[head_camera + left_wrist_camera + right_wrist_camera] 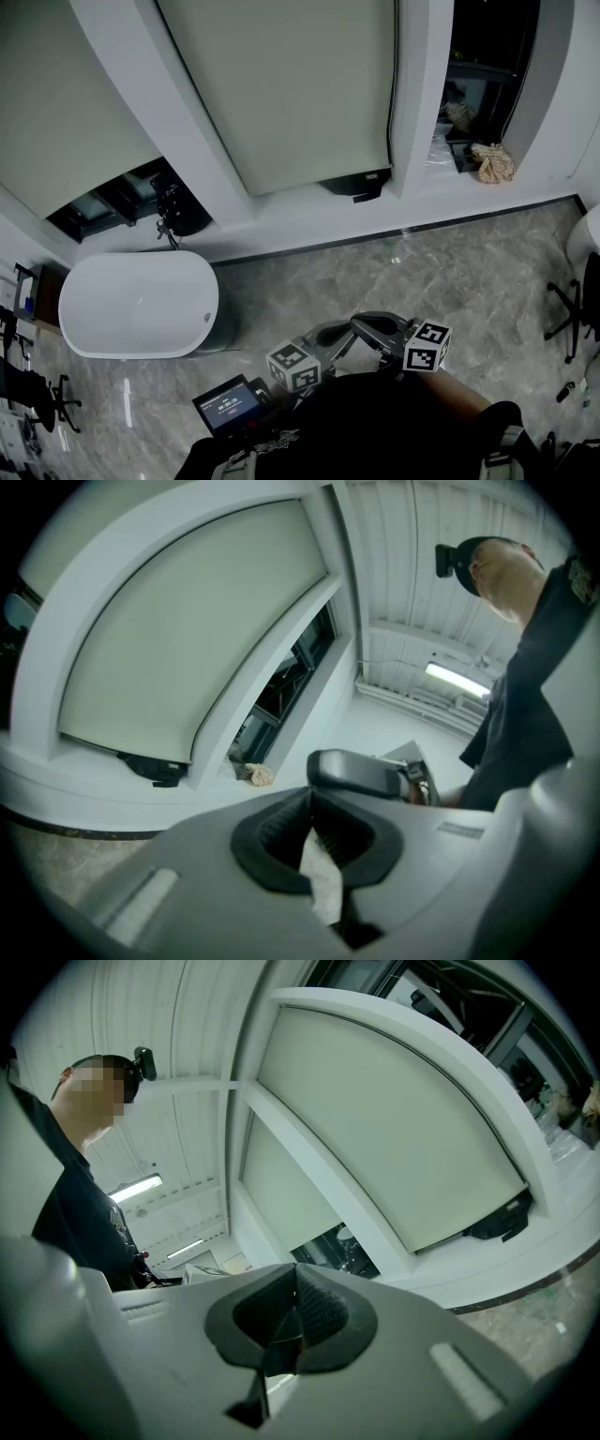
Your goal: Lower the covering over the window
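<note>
The window has pale roller blinds. The middle blind (281, 84) hangs almost down to the sill, and its cord (391, 84) runs along the right frame. The left blind (66, 112) stops above a dark gap, while the right pane (487, 56) is uncovered. My left gripper (326, 335) and right gripper (377, 326) are held close to my body, far below the window, tips near each other. Both are shut and hold nothing. The left gripper view shows shut pads (311, 803) with the blind (178, 639) beyond. In the right gripper view the shut pads (295, 1283) sit below the blind (394, 1119).
A white oval tub (141, 305) stands on the marble floor at the left. A black object (356, 186) and a beige crumpled cloth (494, 161) lie on the sill. A small screen (230, 405) glows by my body. A chair base (572, 314) stands at the right.
</note>
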Demonstrator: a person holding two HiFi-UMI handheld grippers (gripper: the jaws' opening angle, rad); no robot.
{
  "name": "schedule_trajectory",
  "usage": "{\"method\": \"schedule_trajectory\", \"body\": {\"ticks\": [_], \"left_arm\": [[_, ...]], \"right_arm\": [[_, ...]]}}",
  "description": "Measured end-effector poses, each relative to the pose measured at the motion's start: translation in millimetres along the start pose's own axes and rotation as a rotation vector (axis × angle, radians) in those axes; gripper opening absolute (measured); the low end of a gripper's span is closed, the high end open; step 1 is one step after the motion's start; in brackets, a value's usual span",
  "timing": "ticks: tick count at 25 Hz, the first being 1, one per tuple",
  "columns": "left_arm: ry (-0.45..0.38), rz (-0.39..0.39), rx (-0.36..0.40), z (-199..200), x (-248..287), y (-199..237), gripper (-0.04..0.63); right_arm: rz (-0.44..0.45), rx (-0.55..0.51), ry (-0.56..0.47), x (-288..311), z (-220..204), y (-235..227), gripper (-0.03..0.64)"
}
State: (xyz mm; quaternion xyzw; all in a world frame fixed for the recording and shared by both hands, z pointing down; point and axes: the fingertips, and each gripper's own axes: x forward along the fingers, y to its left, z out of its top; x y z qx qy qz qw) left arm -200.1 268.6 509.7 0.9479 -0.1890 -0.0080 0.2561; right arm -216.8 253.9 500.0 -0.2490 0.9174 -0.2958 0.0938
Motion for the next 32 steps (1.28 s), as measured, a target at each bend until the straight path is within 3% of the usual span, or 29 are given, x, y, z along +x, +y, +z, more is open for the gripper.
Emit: {"method": "schedule_trajectory", "body": {"ticks": [32], "left_arm": [[0.009,-0.01,0.004,-10.5,3.0,-4.7,0.002]], "right_arm": [[-0.002,0.017,-0.005,-7.4,-4.7,1.5,0.005]]}}
